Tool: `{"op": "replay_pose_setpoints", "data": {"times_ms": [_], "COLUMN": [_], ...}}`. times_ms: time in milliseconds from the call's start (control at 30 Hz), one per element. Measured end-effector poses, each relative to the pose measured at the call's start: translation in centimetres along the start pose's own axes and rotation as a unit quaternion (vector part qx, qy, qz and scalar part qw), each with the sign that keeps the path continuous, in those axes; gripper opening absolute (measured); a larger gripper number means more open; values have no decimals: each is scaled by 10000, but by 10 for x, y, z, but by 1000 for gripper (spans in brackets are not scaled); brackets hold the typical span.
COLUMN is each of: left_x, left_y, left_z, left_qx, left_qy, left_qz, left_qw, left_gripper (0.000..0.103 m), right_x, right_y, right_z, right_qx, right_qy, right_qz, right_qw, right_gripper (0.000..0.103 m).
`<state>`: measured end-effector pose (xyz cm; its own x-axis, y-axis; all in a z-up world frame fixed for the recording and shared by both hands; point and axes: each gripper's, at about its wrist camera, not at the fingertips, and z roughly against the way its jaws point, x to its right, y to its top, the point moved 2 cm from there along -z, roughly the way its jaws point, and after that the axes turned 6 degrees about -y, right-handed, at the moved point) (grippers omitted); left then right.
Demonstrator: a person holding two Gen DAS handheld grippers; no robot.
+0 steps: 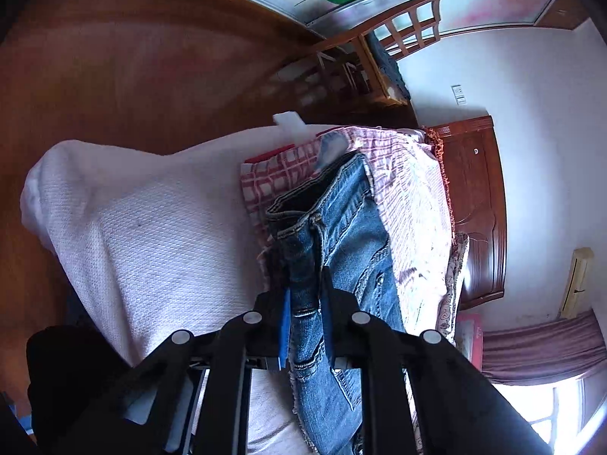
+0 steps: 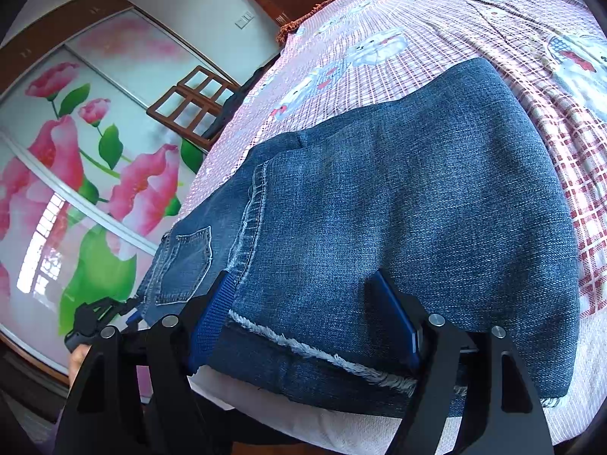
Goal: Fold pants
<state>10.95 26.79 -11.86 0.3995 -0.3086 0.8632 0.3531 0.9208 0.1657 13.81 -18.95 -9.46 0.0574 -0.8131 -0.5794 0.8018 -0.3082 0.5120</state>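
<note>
Blue jeans [image 1: 341, 250] lie on the bed over a pink plaid blanket [image 1: 409, 185]. My left gripper [image 1: 306, 288] is shut on the waistband end of the jeans, the denim pinched between its blue pads. In the right wrist view the jeans [image 2: 417, 197] spread across the blanket [image 2: 436, 30], with the frayed leg hem [image 2: 322, 356] at the near bed edge. My right gripper [image 2: 303, 284] is open, its wide jaws straddling the hem end, one blue finger [image 2: 212, 318] beside the leg seam. The left gripper also shows in the right wrist view [image 2: 95, 318] at the far waistband.
A white textured bedcover [image 1: 151, 235] covers the bed's near part. A wooden headboard [image 1: 474, 208] stands at the bed's end. A wooden chair [image 1: 387, 49] stands by the wardrobe with flower-painted sliding doors [image 2: 76, 174]. A window [image 1: 561, 409] is at lower right.
</note>
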Motion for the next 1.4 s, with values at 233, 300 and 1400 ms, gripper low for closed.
{"op": "replay_pose_setpoints", "data": {"times_ms": [233,300,1400], "left_x": [51,68,198], "left_y": [-2,-4,-86], "left_z": [13,15,18], "left_qx": [227,251,-465], "left_qy": [-269,-376,-1683], "left_qz": [-924,-1188,-3467], "left_qw": [9951,9919,9216], "left_gripper": [12,12,12], "right_x": [1,1,-39], "right_y": [1,1,60], "right_z": [1,2,-5], "right_qx": [2,6,-20], "right_qy": [7,9,1005], "right_qz": [-9,0,-832], "right_qw": [10000,10000,9914], "right_gripper": [74,74,80]}}
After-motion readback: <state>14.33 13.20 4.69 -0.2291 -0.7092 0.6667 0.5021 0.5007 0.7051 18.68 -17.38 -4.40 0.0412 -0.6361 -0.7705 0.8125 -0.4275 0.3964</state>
